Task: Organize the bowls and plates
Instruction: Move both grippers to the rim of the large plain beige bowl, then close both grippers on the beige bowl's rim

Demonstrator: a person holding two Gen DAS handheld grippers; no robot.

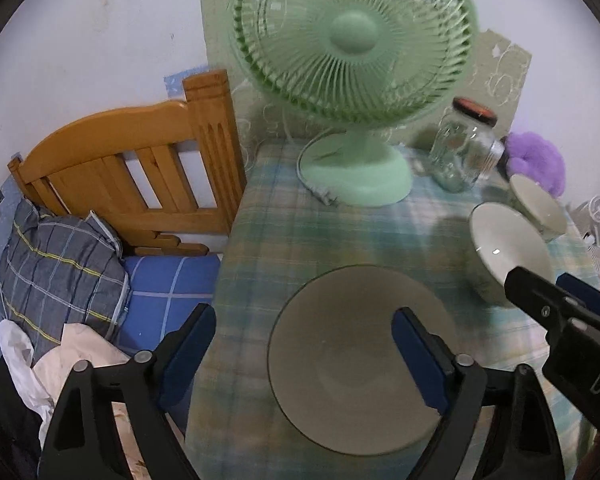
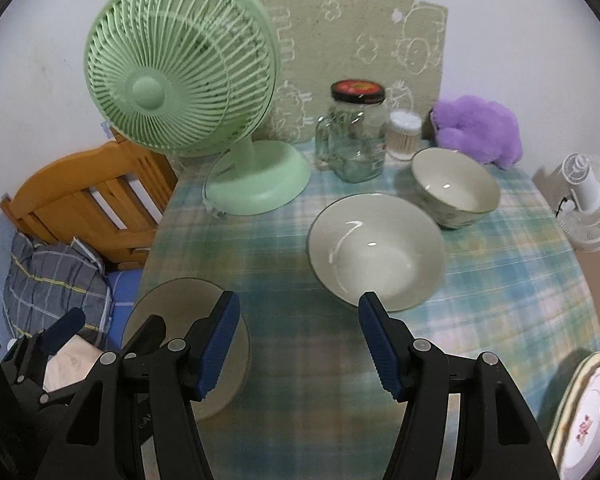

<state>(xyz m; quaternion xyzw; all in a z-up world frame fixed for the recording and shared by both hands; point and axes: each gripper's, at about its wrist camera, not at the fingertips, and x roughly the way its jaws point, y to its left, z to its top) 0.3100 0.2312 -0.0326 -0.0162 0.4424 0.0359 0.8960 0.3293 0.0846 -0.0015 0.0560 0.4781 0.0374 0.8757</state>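
Two hand-held grippers hang above a small table (image 2: 480, 280) draped in a green-and-blue plaid cloth, where plates and bowls lie scattered. The left gripper (image 1: 304, 344) is spread wide and holds nothing; its right finger sits over a plain grey-beige plate (image 1: 340, 360) lying flat near the table's front left edge, its left finger out past that edge. The right gripper (image 2: 300, 344) is likewise wide open and empty, its right fingertip just at the near rim of a large bowl (image 2: 376, 252), off-white inside with a thin dark rim and a glossy highlight. Behind and to the right of it, just beside, stands a smaller bowl (image 2: 456, 192) of the same pale glaze, with a faint pattern on its outer wall. At the table's front right corner rests a stack of plates (image 2: 588, 412), the top one white with red floral marks. A green desk fan (image 2: 180, 80), a glass jar (image 2: 354, 136) with a dark lid, a tub of cotton swabs (image 2: 404, 136) and a purple plush (image 2: 480, 128) line the back.
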